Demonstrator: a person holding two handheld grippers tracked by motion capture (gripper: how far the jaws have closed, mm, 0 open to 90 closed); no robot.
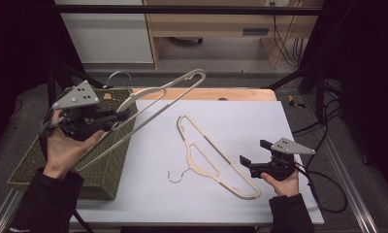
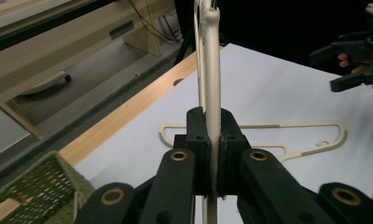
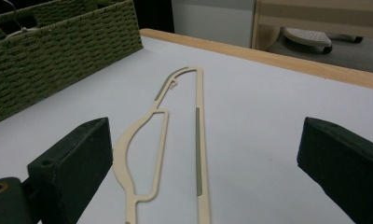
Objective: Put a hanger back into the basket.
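The left gripper point(image 1: 115, 116) has its fingers clamped tight on the cream hanger point(image 1: 148, 109), pinching the thin bar near the hook end w/ the metal hook point(image 1: 120, 76) up by the far left; the long frame slants out over the green wicker basket point(image 1: 41, 160) at the tabletop's left edge, clear of it. Gripping it edge-on like that, as the left gripper view shows, probably keeps the flat frame from twisting while it's carried, maybe toward the basket. A second hanger point(image 1: 214, 158) lies flat mid-tabletop on the white sheet point(image 1: 240, 116), hook pointing near-left. The right gripper point(image 1: 252, 153) sits low at the near right, fingers spread wide w/ nothing between them, aimed at that flat hanger, likely lined up to take it next.
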